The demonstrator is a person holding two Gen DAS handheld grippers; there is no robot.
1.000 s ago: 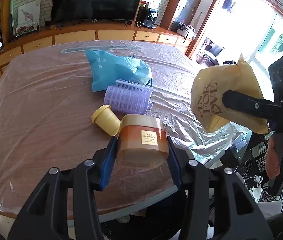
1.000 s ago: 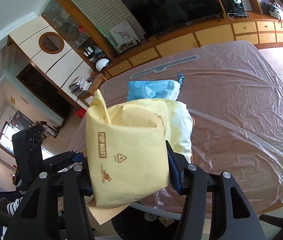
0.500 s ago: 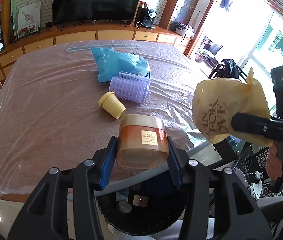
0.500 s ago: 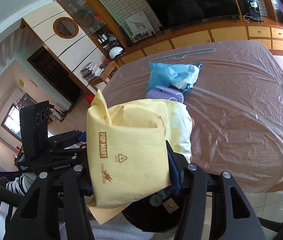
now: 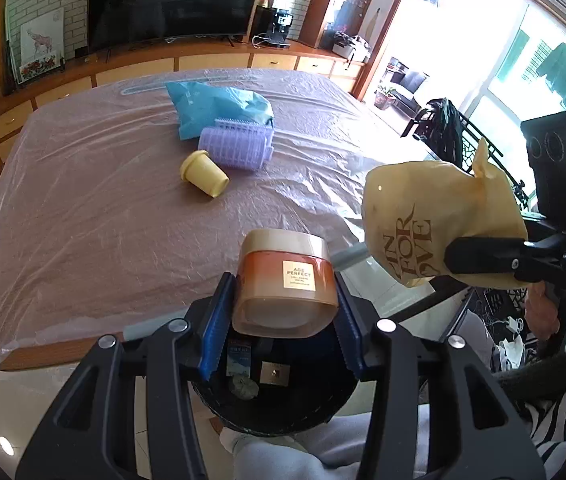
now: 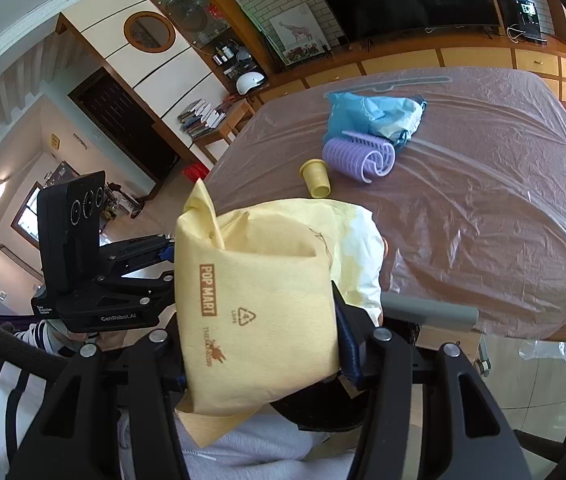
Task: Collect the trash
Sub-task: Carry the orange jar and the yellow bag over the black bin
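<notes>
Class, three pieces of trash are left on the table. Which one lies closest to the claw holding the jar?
The small yellow cup, lying on its side. It sits nearer the left claw and its jar than the purple roller or the blue bag behind it.

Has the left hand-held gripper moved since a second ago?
Yes. The left hand-held gripper, shut on the cream jar, has pulled back off the table; it now hangs over the black bin.
</notes>
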